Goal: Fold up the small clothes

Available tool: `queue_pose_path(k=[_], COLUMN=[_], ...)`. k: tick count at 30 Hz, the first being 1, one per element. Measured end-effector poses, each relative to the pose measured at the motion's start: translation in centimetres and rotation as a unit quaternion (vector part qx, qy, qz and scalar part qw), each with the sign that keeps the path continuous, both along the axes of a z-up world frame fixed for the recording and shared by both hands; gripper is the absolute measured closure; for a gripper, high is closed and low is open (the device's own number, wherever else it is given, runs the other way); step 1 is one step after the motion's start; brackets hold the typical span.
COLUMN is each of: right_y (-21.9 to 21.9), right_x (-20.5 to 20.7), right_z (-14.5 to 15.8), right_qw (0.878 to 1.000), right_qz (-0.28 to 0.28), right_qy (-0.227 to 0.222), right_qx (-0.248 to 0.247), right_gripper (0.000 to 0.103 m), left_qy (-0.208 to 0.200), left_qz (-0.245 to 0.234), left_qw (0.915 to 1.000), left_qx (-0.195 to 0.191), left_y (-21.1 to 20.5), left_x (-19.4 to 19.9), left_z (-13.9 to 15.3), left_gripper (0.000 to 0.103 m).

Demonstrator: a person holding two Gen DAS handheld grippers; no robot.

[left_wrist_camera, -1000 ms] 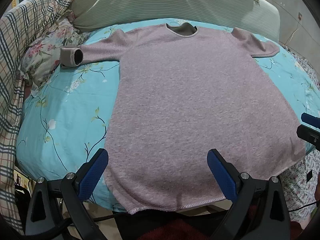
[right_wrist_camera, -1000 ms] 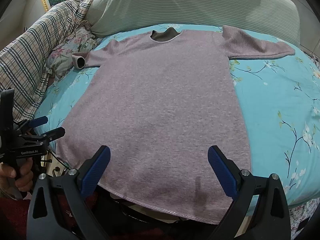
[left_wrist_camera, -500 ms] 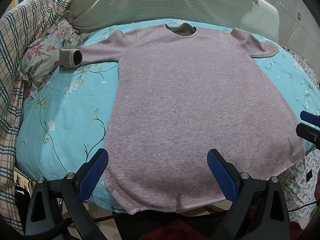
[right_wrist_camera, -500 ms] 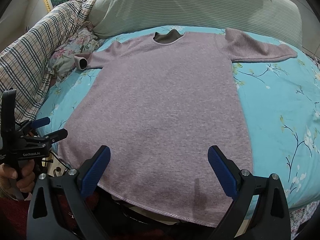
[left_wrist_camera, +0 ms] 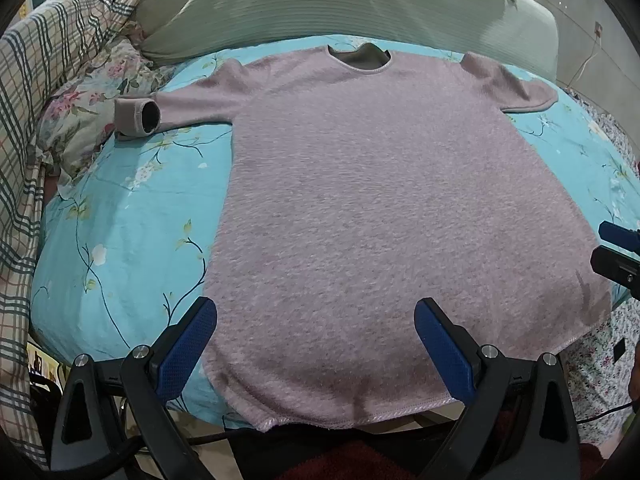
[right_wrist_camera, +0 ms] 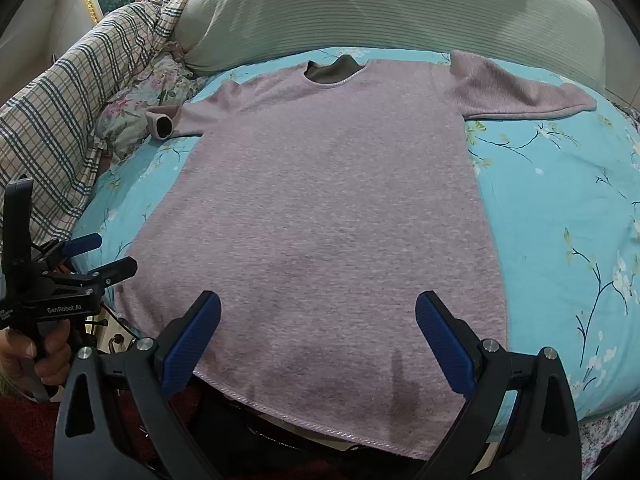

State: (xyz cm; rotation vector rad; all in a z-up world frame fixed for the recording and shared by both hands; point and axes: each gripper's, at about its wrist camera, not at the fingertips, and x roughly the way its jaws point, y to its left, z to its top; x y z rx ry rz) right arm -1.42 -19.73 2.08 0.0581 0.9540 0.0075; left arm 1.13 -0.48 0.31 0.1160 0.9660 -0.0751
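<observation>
A pink long-sleeved knit top (left_wrist_camera: 376, 208) lies flat and face up on the turquoise floral bedsheet (left_wrist_camera: 132, 232), neckline at the far end, both sleeves spread out. It also shows in the right wrist view (right_wrist_camera: 328, 208). My left gripper (left_wrist_camera: 316, 340) is open and empty, hovering over the hem near its left corner. My right gripper (right_wrist_camera: 318, 336) is open and empty over the hem toward its right side. The left gripper also shows in the right wrist view (right_wrist_camera: 96, 256), and the right gripper's fingertips (left_wrist_camera: 616, 236) show at the left wrist view's right edge.
A striped green pillow (left_wrist_camera: 320, 4) lies behind the top. A plaid blanket (left_wrist_camera: 24, 128) and a floral pillow (left_wrist_camera: 80, 120) are bunched at the left. The bed's near edge (right_wrist_camera: 600, 408) runs just under the hem.
Both grippers have risen or pulled back a little, so the top sits slightly lower and farther in both views. The top has not moved. Both stay open.
</observation>
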Motion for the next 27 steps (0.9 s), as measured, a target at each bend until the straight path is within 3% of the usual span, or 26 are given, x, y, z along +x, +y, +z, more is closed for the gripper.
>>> queue_pose_path(k=[7, 15, 27], right_y=[-0.6, -2.8, -12.4], right_x=[0.3, 1.7, 5.6], right_z=[0.0, -0.1, 1.4], right_qw=[1.000, 1.000, 0.994], right_qz=[0.002, -0.020, -0.098], right_qy=[-0.015, 0.005, -0.031], right_qx=[0.002, 0.009, 0.047], right_gripper=[0.005, 0.005, 0.005], left_qy=[-0.006, -0.016, 0.002], left_qz=[-0.003, -0.010, 0.005], left_qw=[1.0000, 0.9998, 0.9997], left_qx=[-0.006, -0.008, -0.023], left_y=[-0.1, -0.3, 0.3], left_x=[0.6, 1.9, 6.9], left_z=[-0.1, -0.5, -0.8], left_gripper=[0.004, 0.003, 0.003])
